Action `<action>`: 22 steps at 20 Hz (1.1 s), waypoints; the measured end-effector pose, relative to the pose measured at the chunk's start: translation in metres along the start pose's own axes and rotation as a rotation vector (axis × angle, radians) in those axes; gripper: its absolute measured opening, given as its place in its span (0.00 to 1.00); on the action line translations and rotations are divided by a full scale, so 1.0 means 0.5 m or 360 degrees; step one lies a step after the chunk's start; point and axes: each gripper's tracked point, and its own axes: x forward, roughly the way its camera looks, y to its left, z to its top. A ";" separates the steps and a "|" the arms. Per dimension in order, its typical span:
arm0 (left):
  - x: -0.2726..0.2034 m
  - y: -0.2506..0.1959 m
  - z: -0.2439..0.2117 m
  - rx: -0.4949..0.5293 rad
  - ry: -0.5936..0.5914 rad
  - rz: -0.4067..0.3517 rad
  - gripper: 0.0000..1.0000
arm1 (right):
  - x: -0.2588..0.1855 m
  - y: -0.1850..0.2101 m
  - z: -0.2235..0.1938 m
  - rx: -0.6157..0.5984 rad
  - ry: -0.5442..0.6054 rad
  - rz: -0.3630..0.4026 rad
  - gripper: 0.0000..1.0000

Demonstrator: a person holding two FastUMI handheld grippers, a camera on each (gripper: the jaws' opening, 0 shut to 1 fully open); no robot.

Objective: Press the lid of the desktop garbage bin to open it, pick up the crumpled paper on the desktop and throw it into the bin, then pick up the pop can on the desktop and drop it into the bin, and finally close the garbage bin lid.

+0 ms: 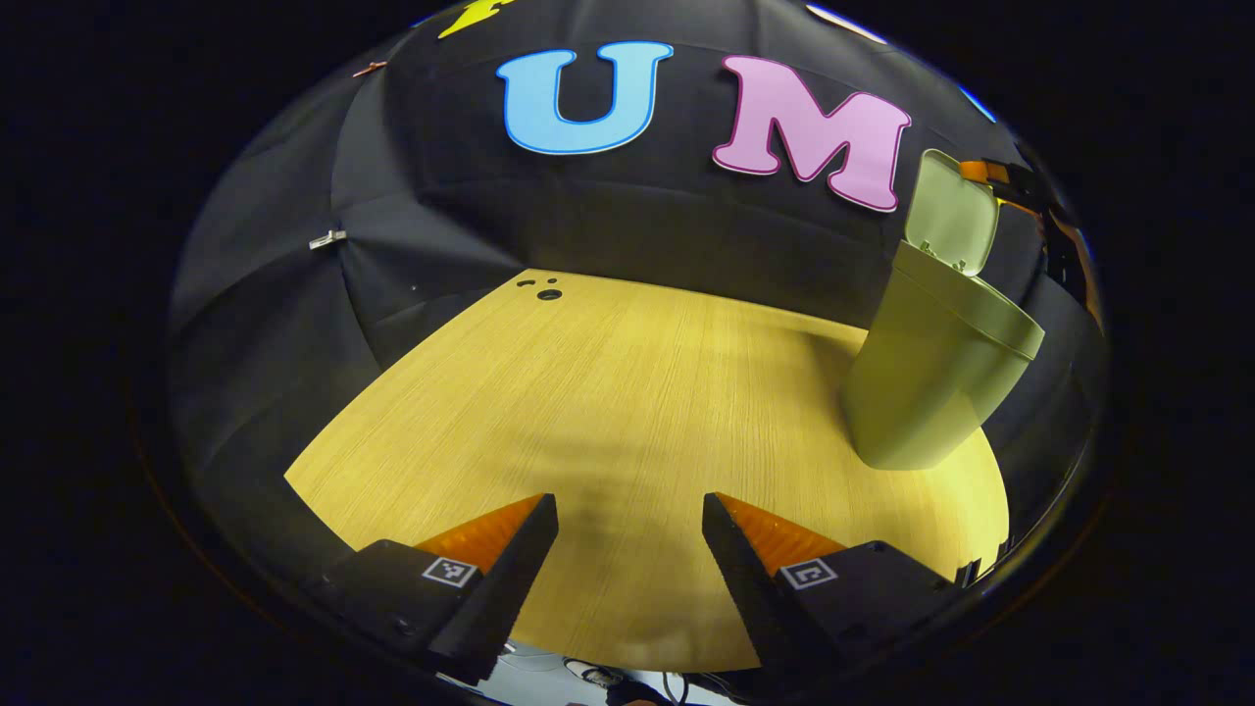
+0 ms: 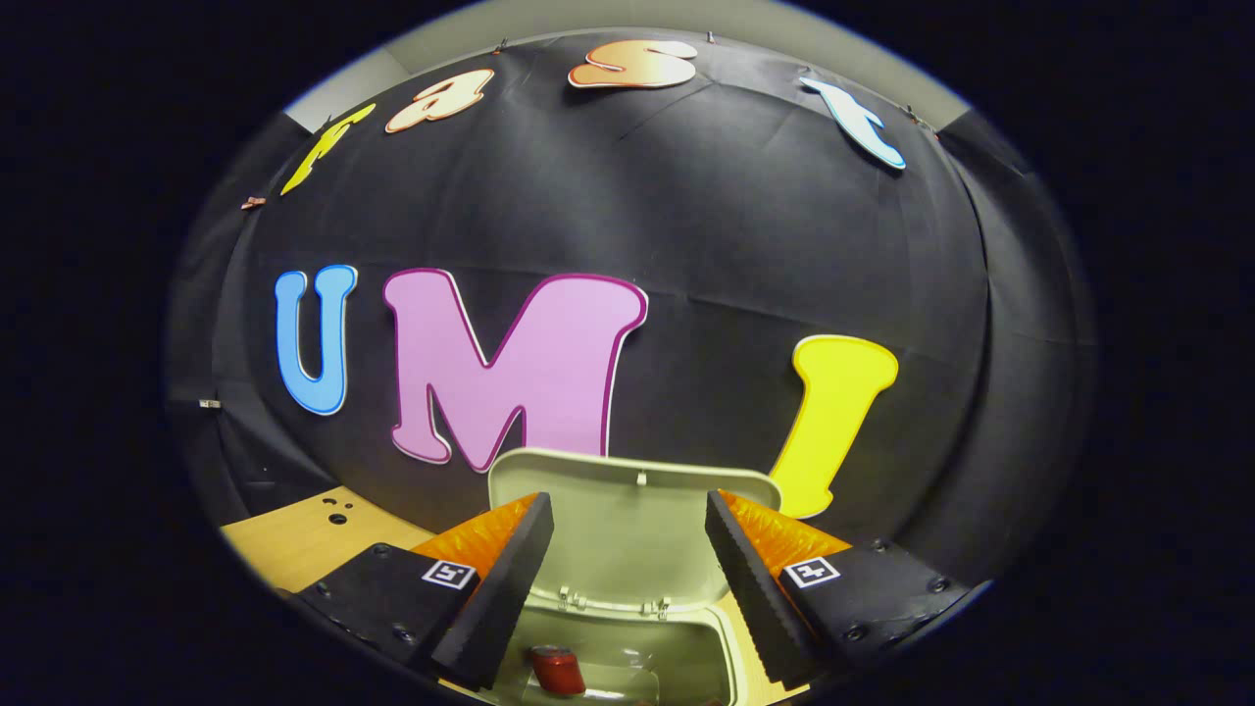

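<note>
From my left gripper [image 1: 629, 529] I look across a pale wood-grain desktop [image 1: 608, 392] backed by the black cloth wall [image 1: 608, 226]; its fingers stand spread well apart with bare wood between them, holding nothing. A few small dark holes [image 1: 545, 290] sit near the far edge of the desktop, and a small clip [image 1: 327, 238] is pinned to the cloth at left. The garbage bin [image 1: 931, 382] stands on the right part of the desktop, long axis vertical though it reads as leaning in this lens, its lid [image 1: 949, 211] swung up and back toward the wall. Part of the other gripper [image 1: 1020, 191] shows just behind the raised lid, at the view's edge. From my right gripper [image 2: 629, 534] I look down over the bin's mouth: the fingers are apart, gripping nothing, and the raised lid [image 2: 632, 529] stands upright between and beyond them, its inner face toward me, hinges at its lower edge. Inside the bin [image 2: 716, 637] lies the pop can [image 2: 556, 669], a red body at the bottom left of the opening; I cannot tell which way its long axis runs. A strip of desktop [image 2: 304, 539] with the same holes [image 2: 336, 510] shows at left.
</note>
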 end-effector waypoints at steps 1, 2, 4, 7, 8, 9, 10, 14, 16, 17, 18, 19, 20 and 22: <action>0.000 0.005 -0.005 -0.0016 0.0009 0.0007 0.96 | 0.015 0.000 0.016 0.0024 -0.0016 0.0003 0.98; 0.002 0.009 -0.009 -0.0032 0.0016 0.0016 0.96 | 0.025 -0.001 0.028 0.0039 -0.0030 -0.0002 0.98; -0.002 0.012 -0.016 -0.0059 0.0017 0.0029 0.96 | 0.049 -0.007 0.042 0.0040 -0.0040 -0.0024 0.97; -0.007 0.020 -0.017 -0.0068 0.0004 0.0061 0.96 | 0.075 -0.006 0.055 0.0090 -0.0025 -0.0020 0.98; -0.007 0.021 -0.023 -0.0070 0.0009 0.0069 0.96 | 0.084 -0.008 0.057 0.0096 -0.0018 -0.0020 0.98; -0.006 0.021 -0.028 -0.0073 0.0015 0.0078 0.96 | 0.091 -0.015 0.058 0.0095 -0.0012 -0.0029 0.98; -0.007 0.022 -0.030 -0.0081 0.0018 0.0081 0.96 | 0.099 -0.020 0.063 0.0101 -0.0014 -0.0038 0.98; -0.006 0.019 -0.033 -0.0113 0.0009 0.0104 0.97 | 0.128 -0.037 0.055 0.0139 0.0041 -0.0049 0.98; -0.006 0.015 -0.030 -0.0132 -0.0007 0.0112 0.96 | 0.133 -0.039 0.034 0.0142 0.0106 -0.0042 0.98; -0.006 0.012 -0.027 -0.0140 -0.0017 0.0113 0.96 | 0.131 -0.035 0.024 0.0145 0.0134 -0.0020 0.98; -0.005 0.009 -0.025 -0.0143 -0.0022 0.0112 0.96 | 0.129 -0.032 0.026 0.0156 0.0132 -0.0012 0.98; -0.005 0.007 -0.024 -0.0141 -0.0027 0.0110 0.96 | 0.125 -0.032 0.025 0.0154 0.0142 -0.0005 0.98; -0.007 0.003 -0.019 -0.0136 -0.0037 0.0103 0.96 | 0.114 -0.030 0.022 0.0145 0.0163 0.0002 0.96; -0.006 -0.001 -0.013 -0.0112 -0.0065 0.0088 0.96 | 0.092 -0.028 0.021 0.0119 0.0174 -0.0001 0.96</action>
